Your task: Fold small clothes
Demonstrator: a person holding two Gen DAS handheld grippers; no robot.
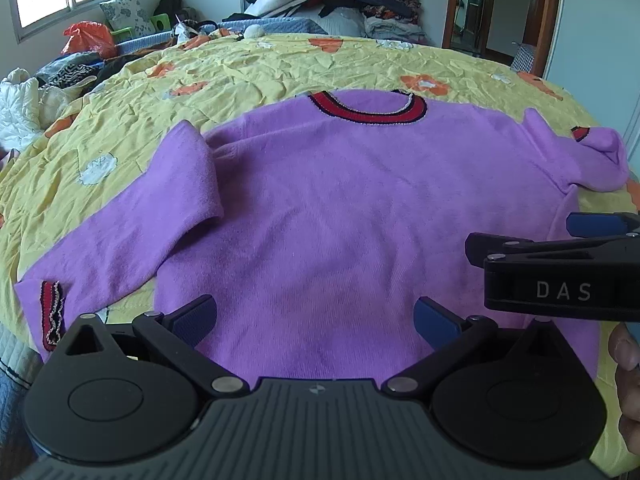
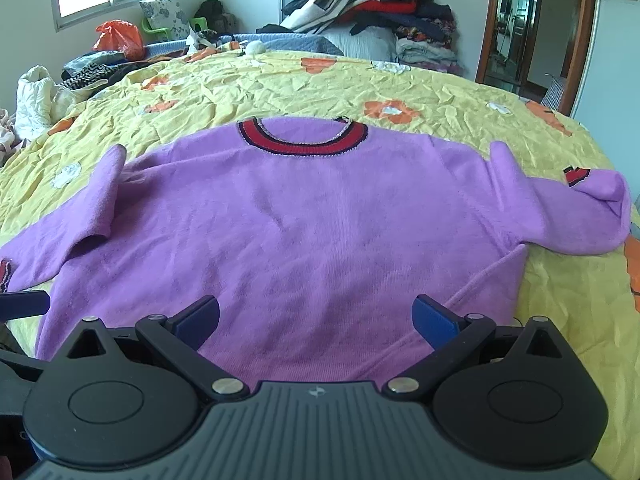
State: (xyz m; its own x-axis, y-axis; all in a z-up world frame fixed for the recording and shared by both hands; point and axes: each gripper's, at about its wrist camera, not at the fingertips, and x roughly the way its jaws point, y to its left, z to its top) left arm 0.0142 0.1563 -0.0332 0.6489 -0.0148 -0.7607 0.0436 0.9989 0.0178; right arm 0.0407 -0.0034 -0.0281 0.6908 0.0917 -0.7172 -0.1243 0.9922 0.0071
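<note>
A small purple sweater (image 1: 340, 200) (image 2: 312, 224) with a red and dark striped collar (image 1: 368, 106) (image 2: 304, 138) lies flat on the yellow flowered bedspread (image 1: 248, 72) (image 2: 280, 84), collar away from me. Its left sleeve (image 1: 132, 224) lies out to the side with a striped cuff (image 1: 52, 312). The right sleeve (image 2: 580, 208) is bunched and folded back on itself. My left gripper (image 1: 316, 320) hovers open above the hem, nothing between its fingers. My right gripper (image 2: 316, 322) is open too, above the hem further right; its side shows in the left wrist view (image 1: 560, 268).
A tall heap of clothes (image 2: 372, 4) sits at the far side of the bed. An orange bag (image 2: 118, 38), a pillow (image 2: 164, 12) and white padded fabric (image 2: 34, 96) lie at the far left. A wooden door frame (image 2: 492, 20) stands at the right.
</note>
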